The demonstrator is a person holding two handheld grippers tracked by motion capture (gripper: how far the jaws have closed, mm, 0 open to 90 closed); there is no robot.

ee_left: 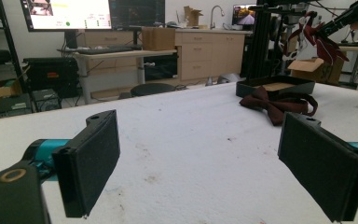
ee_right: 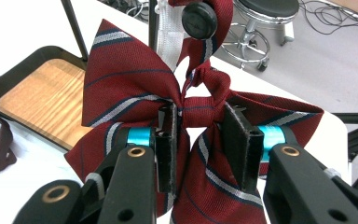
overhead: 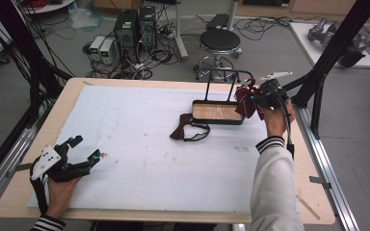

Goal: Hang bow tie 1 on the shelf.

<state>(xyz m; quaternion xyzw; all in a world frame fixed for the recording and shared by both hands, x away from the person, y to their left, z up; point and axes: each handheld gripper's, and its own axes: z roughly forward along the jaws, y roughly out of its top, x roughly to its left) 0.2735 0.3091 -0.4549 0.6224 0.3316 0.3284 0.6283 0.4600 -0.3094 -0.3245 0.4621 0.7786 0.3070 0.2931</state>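
The right tongs (ee_right: 200,140) are clamped narrow on the knot of a dark red bow tie with navy and white stripes (ee_right: 135,93), holding it in the air just beside the right end of the black metal stand with its wooden base tray (overhead: 218,112), close to the stand's black upright frame. A second, plain dark maroon bow tie with a black strap (overhead: 187,128) lies flat on the white tabletop (overhead: 139,159), touching the tray's left end. The left tongs (overhead: 84,148) rest well apart from the tray, near the tabletop's front left corner, pads spread wide with nothing between them.
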